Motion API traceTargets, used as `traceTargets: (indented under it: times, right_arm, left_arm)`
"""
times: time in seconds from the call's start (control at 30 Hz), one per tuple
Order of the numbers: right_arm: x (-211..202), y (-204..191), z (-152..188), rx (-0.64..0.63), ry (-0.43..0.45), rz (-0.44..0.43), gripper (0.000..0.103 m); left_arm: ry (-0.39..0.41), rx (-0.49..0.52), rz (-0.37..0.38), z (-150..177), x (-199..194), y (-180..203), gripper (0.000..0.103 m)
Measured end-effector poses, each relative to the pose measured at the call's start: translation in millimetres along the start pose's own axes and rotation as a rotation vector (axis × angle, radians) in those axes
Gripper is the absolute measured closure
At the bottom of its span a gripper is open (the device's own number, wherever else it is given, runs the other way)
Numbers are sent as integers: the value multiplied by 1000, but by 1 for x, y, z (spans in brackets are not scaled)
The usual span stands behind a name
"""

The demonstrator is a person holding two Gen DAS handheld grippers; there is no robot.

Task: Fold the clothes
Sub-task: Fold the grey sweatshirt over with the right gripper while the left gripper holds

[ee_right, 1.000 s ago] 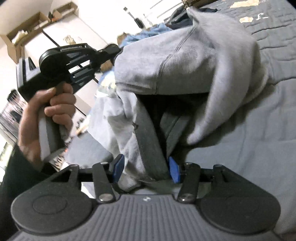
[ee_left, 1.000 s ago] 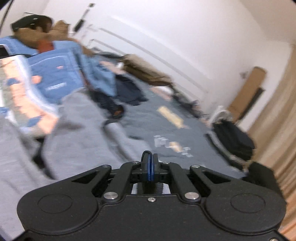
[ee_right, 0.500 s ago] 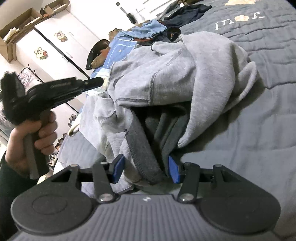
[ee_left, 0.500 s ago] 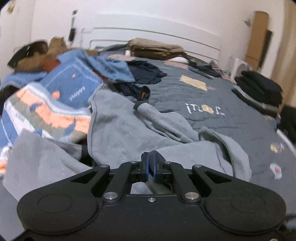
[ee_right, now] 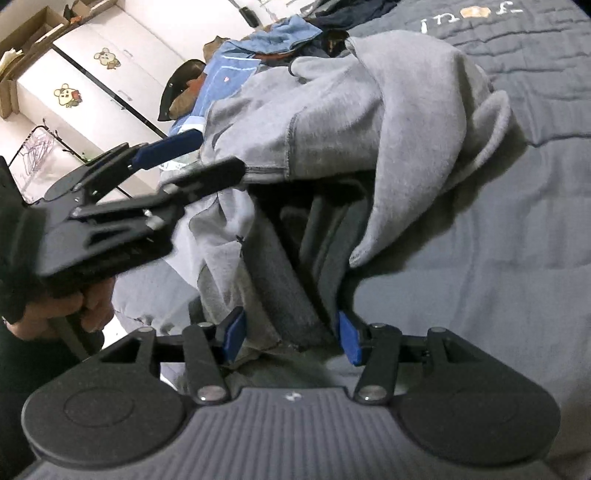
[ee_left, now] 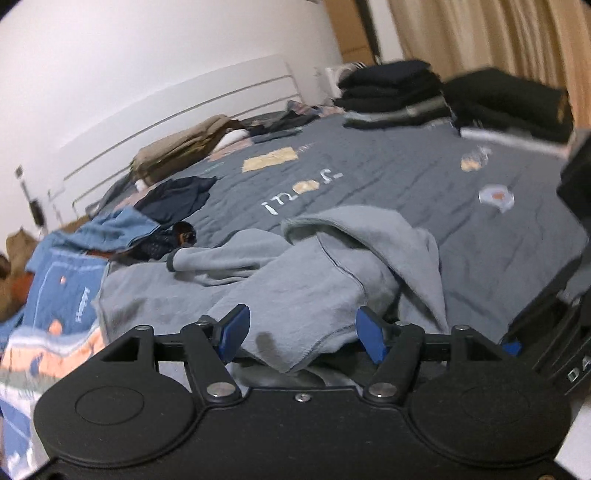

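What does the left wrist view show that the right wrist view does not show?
Only the left wrist view shows the stacks of folded dark clothes at the far side of the bed, the tan garment by the white rail, and the curtain. Only the right wrist view shows the white cabinet with mouse stickers and the left gripper seen from outside, jaws apart at the sweatshirt's edge. Both show the grey sweatshirt on the grey quilt and the blue clothes. The right gripper is open around grey fabric.
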State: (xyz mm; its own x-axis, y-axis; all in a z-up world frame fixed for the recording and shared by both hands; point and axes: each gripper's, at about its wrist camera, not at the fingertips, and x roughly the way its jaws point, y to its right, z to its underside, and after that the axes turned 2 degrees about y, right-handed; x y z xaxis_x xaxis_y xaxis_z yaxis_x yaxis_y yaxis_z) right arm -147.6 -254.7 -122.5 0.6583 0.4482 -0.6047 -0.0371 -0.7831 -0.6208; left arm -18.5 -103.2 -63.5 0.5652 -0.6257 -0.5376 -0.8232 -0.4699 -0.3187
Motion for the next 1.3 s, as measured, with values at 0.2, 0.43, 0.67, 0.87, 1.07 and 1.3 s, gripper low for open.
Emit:
traceTargets:
  times: [0.2, 0.43, 0.67, 0.87, 1.07, 1.3]
  right_arm:
    - [-4, 6, -5, 39, -16, -4, 48]
    - [0, 8, -4, 57, -31, -15, 43]
    - [-3, 9, -6, 79, -29, -19, 42]
    - [4, 13, -2, 124, -25, -67, 36]
    - [10, 18, 3, 178, 39, -126, 27]
    - [3, 14, 0, 151, 118, -124, 85]
  left_arm:
    - [-43, 86, -5, 7, 14, 12, 40]
    - [-61, 6, 10, 4, 27, 2, 88]
    - [58, -158, -51, -6, 10, -23, 96]
    - [148, -304, -130, -14, -5, -47, 96]
    - [134, -319, -174, -16, -4, -49, 96]
    - [150, -395, -207, -14, -12, -61, 96]
